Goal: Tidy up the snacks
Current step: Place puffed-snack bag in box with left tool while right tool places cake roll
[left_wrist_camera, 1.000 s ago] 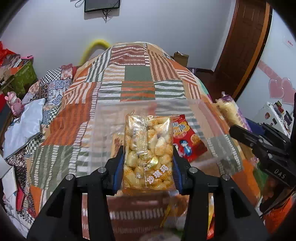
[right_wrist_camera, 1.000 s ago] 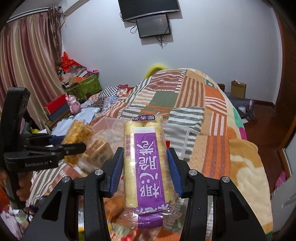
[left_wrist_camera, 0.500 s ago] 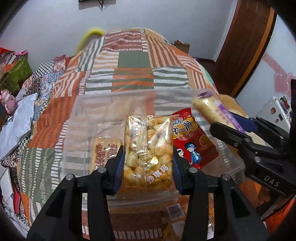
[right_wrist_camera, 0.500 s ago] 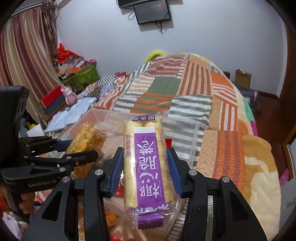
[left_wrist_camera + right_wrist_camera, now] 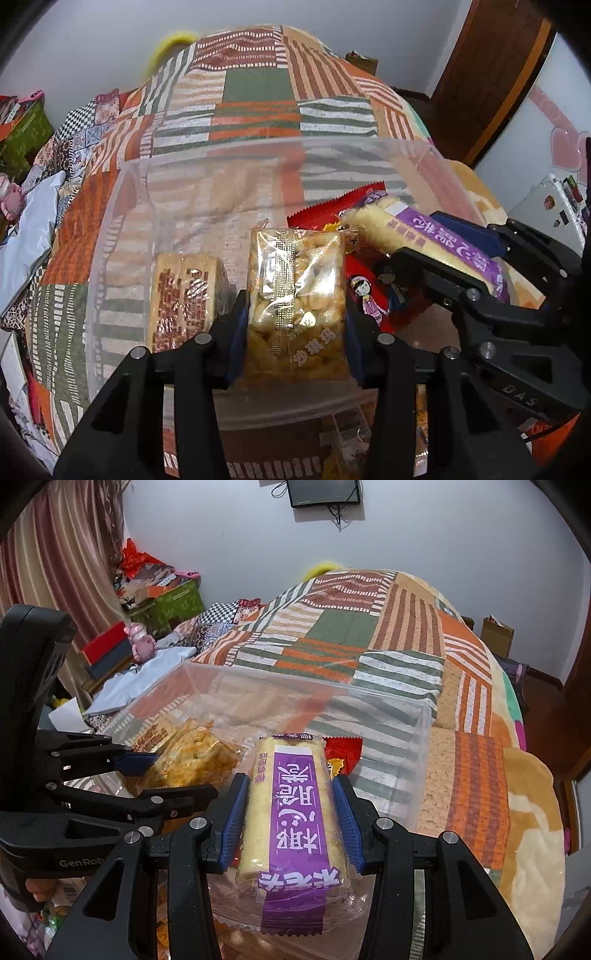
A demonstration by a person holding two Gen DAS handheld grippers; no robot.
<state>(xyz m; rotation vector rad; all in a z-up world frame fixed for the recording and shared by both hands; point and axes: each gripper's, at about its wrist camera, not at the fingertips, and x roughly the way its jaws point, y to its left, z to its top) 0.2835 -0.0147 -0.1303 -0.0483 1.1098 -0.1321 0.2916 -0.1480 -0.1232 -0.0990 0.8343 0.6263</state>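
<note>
Over bin (image 5: 122,221) | left tongs (image 5: 295,325) clenched on puffs (image 5: 295,291), right tongs (image 5: 288,819) on roll (image 5: 295,812) | risk: my packs collide, roll lands on red pack (image 5: 369,295).

This is a home bedroom. A bed covered by a patchwork quilt (image 5: 362,635) fills most of the room, with a wall-mounted television (image 5: 324,492) above its far end. Striped curtains (image 5: 55,565) hang on one side, beside cluttered boxes and a pink toy figure (image 5: 141,642). A wooden door (image 5: 491,74) stands opposite.
</note>
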